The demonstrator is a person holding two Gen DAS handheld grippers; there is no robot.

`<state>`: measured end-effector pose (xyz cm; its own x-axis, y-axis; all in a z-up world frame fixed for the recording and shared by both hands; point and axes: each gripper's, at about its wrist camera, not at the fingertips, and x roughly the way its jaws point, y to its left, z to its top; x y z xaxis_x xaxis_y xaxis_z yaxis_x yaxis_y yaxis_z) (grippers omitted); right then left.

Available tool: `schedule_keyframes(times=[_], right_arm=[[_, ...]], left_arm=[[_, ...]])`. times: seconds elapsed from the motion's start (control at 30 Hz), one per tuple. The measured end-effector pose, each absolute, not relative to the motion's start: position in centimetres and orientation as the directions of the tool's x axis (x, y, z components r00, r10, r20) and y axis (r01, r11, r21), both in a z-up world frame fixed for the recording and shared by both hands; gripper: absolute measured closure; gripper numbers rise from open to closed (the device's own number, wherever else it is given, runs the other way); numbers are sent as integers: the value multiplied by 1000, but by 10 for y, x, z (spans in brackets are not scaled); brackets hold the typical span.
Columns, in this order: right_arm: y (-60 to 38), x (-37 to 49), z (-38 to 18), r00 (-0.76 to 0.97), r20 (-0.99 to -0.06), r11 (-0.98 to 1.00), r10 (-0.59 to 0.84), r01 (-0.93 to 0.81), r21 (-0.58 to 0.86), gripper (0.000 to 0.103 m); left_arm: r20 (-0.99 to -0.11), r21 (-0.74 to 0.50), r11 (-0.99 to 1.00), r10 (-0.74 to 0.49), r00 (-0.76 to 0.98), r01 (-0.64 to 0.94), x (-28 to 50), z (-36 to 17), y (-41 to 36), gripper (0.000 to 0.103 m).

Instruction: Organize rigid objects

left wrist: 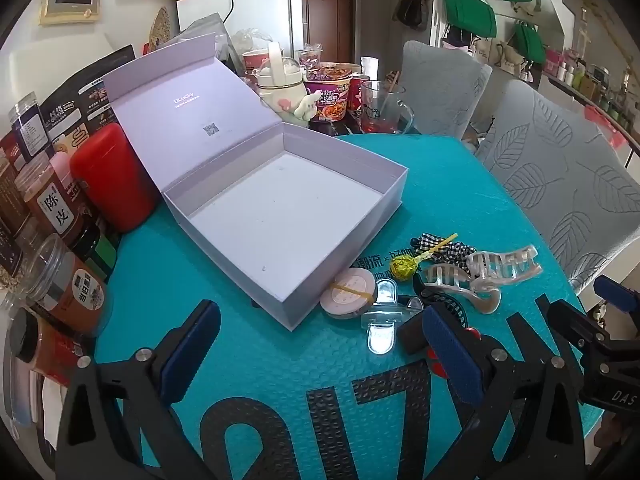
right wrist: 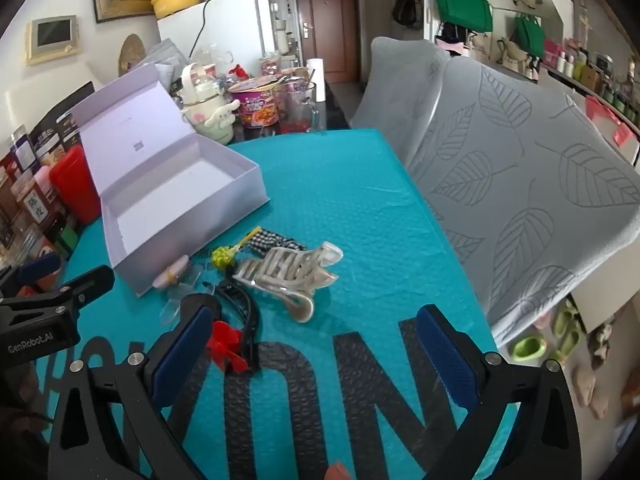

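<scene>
A white box sits open on a teal mat, in the middle of the left wrist view. Its lid stands up at the back, toward the upper left of the frame. Nothing can be seen inside the box.

The small things lie in a little pile on the mat, just right of the box's near corner, in the lower right part of that view. There is a round pink case with a yellow band across it, touching the box. Next to it lies a clear clip. A lollipop in a gold wrapper lies a bit higher up, its yellow stick pointing up and right over a black-and-white checked hair tie. A big clear hair claw lies to the right of these. In the right wrist view a black hair clip with a red bow lies near the bottom left, just below the claw.

The left gripper hangs at the bottom of its view with its blue pads spread wide — nothing is between them. The right gripper is spread wide too, and it holds nothing; only the mat's big black letters show between its fingers.

A red tub and some jars stand at the left edge. A noodle cup and a glass mug stand behind the box. Grey chairs fill the right side.
</scene>
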<state>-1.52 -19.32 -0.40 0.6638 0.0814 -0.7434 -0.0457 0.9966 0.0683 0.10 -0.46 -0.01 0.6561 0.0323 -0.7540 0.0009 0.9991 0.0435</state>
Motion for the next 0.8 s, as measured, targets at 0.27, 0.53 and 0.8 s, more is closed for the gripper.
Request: schedule_keyframes(times=[0.27,0.53,0.8], right_arm=[[-194,-16,-2,668,-741,997,75,-43,62,0],[-196,-17,-1,675,-735,998,66,-33,59,0],[-195,-17,-1,674,-736,998,63,-32,57,0]], left_arm=[[-756,-9,1000,-11,654,7,-4,4,7,0],[-759,-15,1000,-24,651,19,-7,3,3,0],[-762,-20,999,-39,646,37,-12,2,-1,0]])
